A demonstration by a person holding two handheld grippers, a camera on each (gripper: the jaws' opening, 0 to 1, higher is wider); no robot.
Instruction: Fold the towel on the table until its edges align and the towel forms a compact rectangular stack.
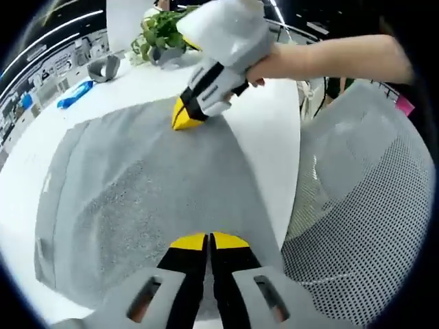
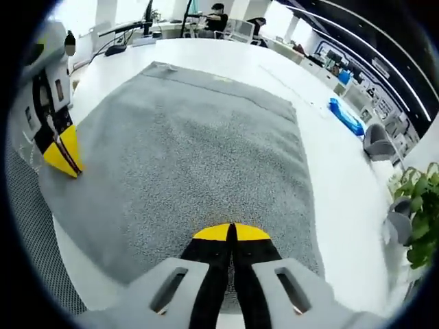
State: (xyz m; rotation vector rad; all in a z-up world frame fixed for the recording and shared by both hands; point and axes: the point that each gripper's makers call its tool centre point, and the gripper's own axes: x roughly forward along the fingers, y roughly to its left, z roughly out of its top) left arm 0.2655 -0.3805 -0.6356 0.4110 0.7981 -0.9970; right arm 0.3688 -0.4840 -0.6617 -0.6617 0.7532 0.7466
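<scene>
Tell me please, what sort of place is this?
Probably an open-plan office. A large white table holds the grey towel, a mesh office chair stands beside it, and a potted plant sits on the table.

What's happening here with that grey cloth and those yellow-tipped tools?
A person is folding a grey towel spread on a white table, with a hand-held gripper in each hand. The left gripper and the right gripper each sit at a corner along one edge of the towel, jaws closed and apparently pinching the cloth. The towel lies flat, no fold made yet. A potted plant and a blue object sit further along the table.
</scene>
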